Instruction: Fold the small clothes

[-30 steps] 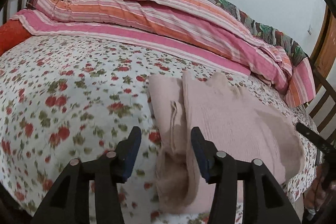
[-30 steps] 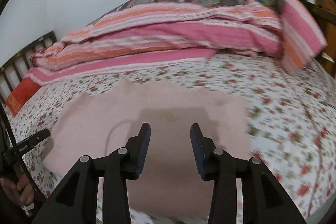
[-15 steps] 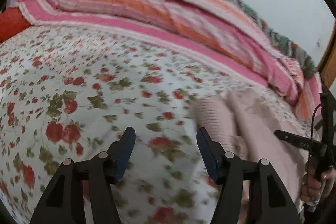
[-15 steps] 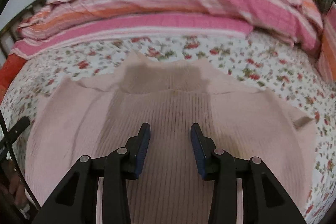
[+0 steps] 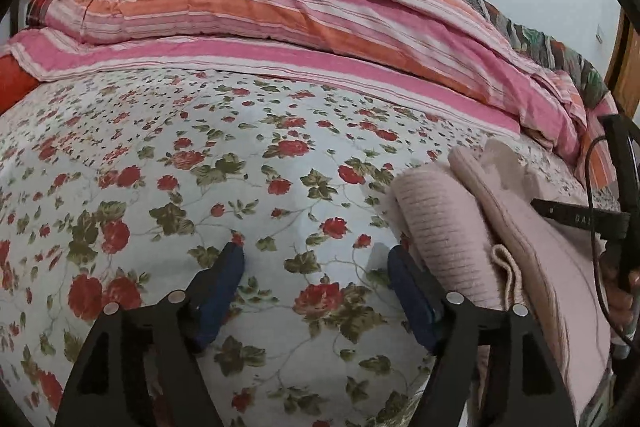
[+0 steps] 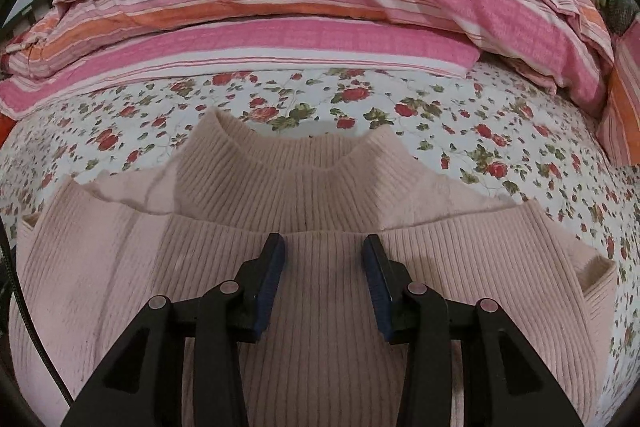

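Floral bedsheet (image 6: 460,115), pink sweater (image 6: 320,187) (folded) under right hand-held gripper (image 6: 324,247)

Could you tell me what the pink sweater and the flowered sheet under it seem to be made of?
The sweater looks like a soft ribbed knit, perhaps wool or acrylic: fine vertical ribs run down it and the edges look fuzzy. The sheet seems a thin woven cotton or blend, matte, with a flat printed rose pattern; the fibre itself cannot be told.
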A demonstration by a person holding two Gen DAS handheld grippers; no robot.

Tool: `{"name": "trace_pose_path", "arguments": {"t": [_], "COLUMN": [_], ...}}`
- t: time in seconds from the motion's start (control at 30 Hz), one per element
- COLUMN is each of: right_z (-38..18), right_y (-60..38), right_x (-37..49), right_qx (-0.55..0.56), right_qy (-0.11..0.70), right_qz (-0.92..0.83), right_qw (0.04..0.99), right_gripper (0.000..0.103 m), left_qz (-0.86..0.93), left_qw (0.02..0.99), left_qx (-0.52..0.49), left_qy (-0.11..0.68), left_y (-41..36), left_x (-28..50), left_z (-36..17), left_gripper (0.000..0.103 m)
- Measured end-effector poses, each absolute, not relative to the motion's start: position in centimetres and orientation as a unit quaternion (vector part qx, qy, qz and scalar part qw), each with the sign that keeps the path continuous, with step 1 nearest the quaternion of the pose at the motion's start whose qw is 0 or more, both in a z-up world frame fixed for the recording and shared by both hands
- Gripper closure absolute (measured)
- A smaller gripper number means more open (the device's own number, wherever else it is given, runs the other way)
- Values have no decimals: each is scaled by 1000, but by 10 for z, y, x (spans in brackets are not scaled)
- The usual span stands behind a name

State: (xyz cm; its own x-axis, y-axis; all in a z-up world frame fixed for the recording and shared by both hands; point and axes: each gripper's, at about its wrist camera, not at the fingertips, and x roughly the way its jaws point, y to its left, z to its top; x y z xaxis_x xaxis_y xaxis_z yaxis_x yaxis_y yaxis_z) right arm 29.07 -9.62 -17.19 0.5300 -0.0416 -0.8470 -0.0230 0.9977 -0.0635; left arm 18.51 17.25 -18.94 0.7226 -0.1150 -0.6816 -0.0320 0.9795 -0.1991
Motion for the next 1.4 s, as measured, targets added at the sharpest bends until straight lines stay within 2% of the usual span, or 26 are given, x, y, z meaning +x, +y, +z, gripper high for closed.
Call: {"name": "trace_pose_path", "arguments": {"t": [0.4,0.77,1.13,1.2,1.27,1.37,1.4], "right_z": [-153,-138,-145,-150,-157,-157,-156], "right_y": [-98,-89,-91,-94,-100,-109,-110], "right_x": [254,176,119,107,97,82,78], "right_qx": [-24,-60,-79,-77,-65,-60,-58], "right_qy": [487,454,406,405,415,412,412], "right_qz": [13,53,65,69,80,100,107], "right_qw": [873,887,908,908,904,903,903], "right_gripper": [63,63,63,63,63,63,63], "left_qz": [-42,-175,-163,-157,-148,-141,-139], "left_qw": [920,881,874,874,873,871,871], "left_qx": [-123,-263,-242,-244,-243,-254,-258], "left_qy": [369,353,388,391,396,396,395], "left_y": [180,176,124,119,115,114,114], "left_x": [182,128,115,121,126,128,129], "left_z": [-187,-169,-191,-191,-190,-186,-184], "left_gripper": [28,27,26,21,21,27,38]}}
